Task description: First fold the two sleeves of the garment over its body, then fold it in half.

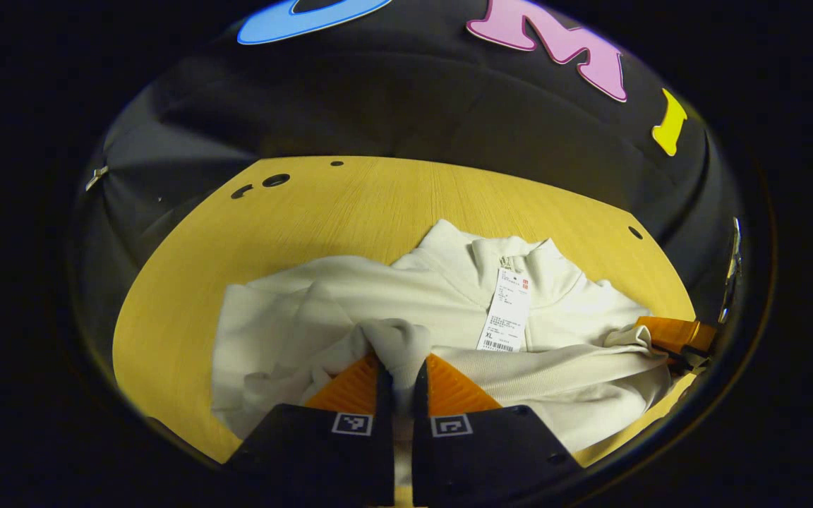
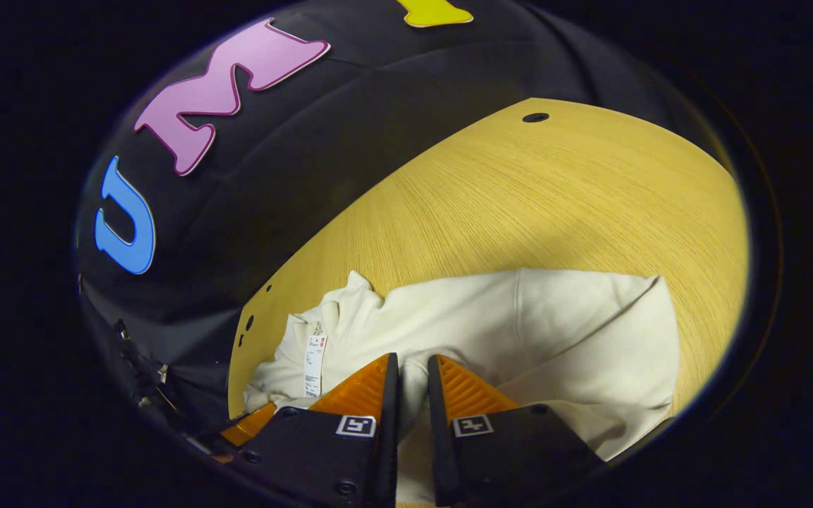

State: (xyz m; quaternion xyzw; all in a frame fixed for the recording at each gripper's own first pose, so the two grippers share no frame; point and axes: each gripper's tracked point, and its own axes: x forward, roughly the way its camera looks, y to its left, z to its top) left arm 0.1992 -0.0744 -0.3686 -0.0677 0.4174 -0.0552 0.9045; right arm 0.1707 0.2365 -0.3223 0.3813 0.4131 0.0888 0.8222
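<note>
From the left gripper view I see the cream garment (image 1: pixel 449 317) lying on the wooden desk (image 1: pixel 350 212), collar toward 12 o'clock, a paper tag (image 1: pixel 507 310) hanging at the neck. My left gripper (image 1: pixel 401 384) has its fingers clenched on a bunched fold of sleeve (image 1: pixel 396 346), cloth pinched between both. At 3 o'clock the other gripper sits at the garment's edge. In the right gripper view, my right gripper (image 2: pixel 412 384) is likewise clamped on a ridge of fabric, fingers nearly together with cloth between. The garment (image 2: pixel 519 324) spreads toward 2 o'clock over the desk (image 2: pixel 555 197); the tag (image 2: pixel 314 365) lies at 9 o'clock.
</note>
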